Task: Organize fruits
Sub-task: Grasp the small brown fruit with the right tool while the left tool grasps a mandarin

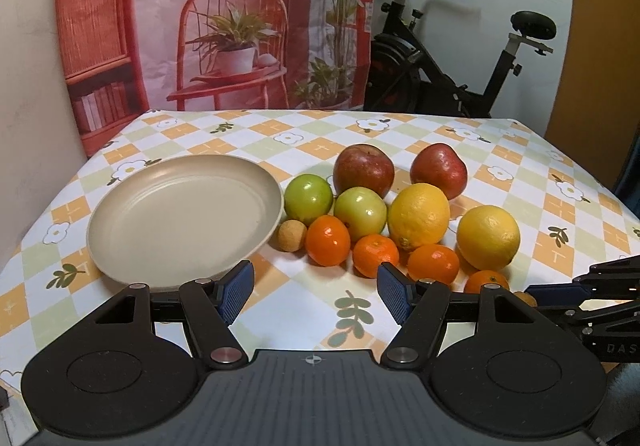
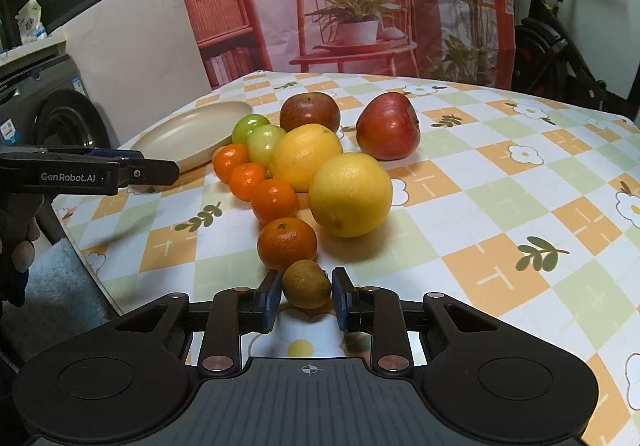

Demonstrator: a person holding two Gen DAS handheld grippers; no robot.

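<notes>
Brown and rough-skinned, a small round fruit (image 2: 306, 285) sat clamped in the right gripper (image 2: 306, 296); the left gripper (image 1: 316, 288) stood apart beside a smooth beige plate (image 1: 120, 206).

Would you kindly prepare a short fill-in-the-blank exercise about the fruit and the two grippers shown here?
1. The right gripper is shut on a small ____ fruit.
2. The beige plate holds ____ fruit.
3. The left gripper has its jaws ____, with nothing between them.
4. The number of red apples on the tablecloth is ____.

Missing words: brown; no; open; two
</notes>
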